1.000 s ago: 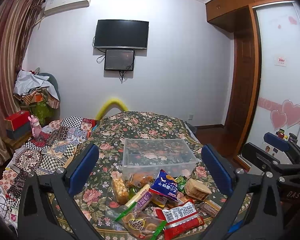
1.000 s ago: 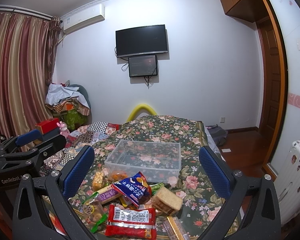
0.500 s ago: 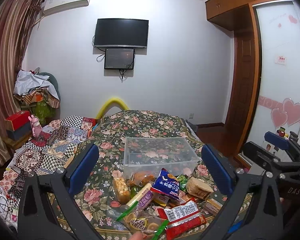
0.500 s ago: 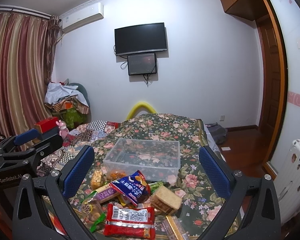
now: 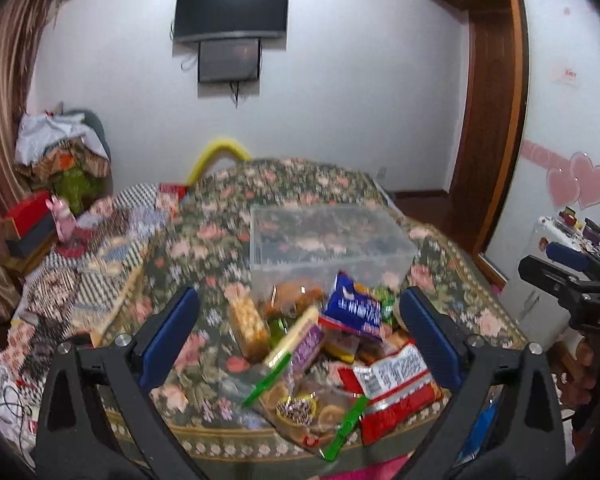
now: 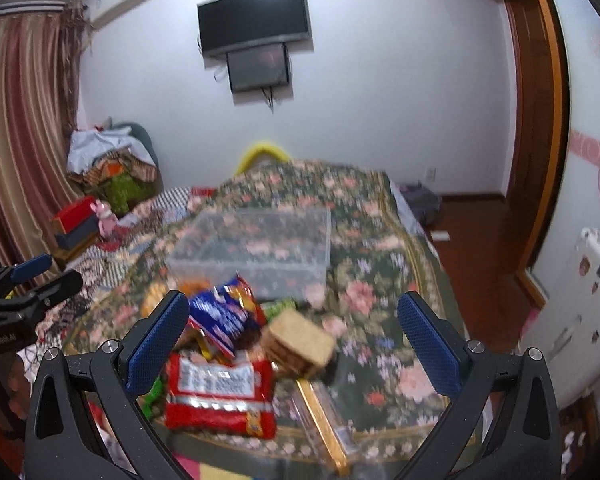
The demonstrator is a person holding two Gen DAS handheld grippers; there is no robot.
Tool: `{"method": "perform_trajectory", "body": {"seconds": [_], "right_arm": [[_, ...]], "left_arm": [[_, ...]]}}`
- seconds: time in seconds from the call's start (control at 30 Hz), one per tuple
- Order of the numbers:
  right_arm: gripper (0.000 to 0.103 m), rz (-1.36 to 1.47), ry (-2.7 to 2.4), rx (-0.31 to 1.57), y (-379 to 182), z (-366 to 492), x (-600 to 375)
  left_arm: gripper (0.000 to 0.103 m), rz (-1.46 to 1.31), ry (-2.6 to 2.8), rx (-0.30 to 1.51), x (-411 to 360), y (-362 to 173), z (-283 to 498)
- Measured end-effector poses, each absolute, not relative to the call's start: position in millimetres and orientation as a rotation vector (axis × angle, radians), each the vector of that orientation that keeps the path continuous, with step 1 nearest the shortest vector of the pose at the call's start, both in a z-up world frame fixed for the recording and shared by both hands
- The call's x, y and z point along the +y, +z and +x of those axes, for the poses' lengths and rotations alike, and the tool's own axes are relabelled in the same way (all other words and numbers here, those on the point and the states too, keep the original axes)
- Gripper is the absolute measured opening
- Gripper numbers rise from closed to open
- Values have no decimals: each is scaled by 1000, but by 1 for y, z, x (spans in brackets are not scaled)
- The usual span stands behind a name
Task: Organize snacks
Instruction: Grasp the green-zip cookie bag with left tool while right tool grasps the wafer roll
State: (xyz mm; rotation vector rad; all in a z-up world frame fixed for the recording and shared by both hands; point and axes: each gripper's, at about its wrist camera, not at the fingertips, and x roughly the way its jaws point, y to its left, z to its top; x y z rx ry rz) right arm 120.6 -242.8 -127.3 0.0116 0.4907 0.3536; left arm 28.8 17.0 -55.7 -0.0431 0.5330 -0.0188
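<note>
Packaged snacks [image 5: 332,344] are heaped on the floral-clothed surface [image 6: 380,280] between and beyond both grippers' fingers. A clear rectangular plastic bin [image 5: 324,240], apparently empty, is seen beyond them. The left gripper [image 5: 300,336] and the right gripper [image 6: 296,340] are spread apart, holding nothing.

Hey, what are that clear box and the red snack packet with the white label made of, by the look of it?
Clear box: likely rigid transparent plastic, since the floral cloth shows through its straight walls. Red snack packet: looks like thin glossy plastic film, maybe foil-lined; it shines and crinkles, though motion blur leaves that open.
</note>
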Motion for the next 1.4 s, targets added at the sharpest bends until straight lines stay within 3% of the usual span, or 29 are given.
{"method": "perform_trajectory", "body": {"seconds": [0.57, 0.77, 1.13, 1.27, 1.4], "right_arm": [[101, -1, 340, 754, -197, 140, -266], [93, -9, 363, 818, -220, 147, -264], [63, -55, 413, 924, -250, 152, -254], [58, -74, 397, 921, -255, 152, -251], [43, -80, 399, 909, -254, 150, -247]], "left_arm": [[96, -199, 5, 874, 31, -158, 57], [96, -225, 45, 937, 30, -183, 59], [97, -322, 1, 992, 30, -206, 69], [96, -313, -4, 986, 22, -208, 73], [84, -311, -7, 977, 17, -209, 76]]}}
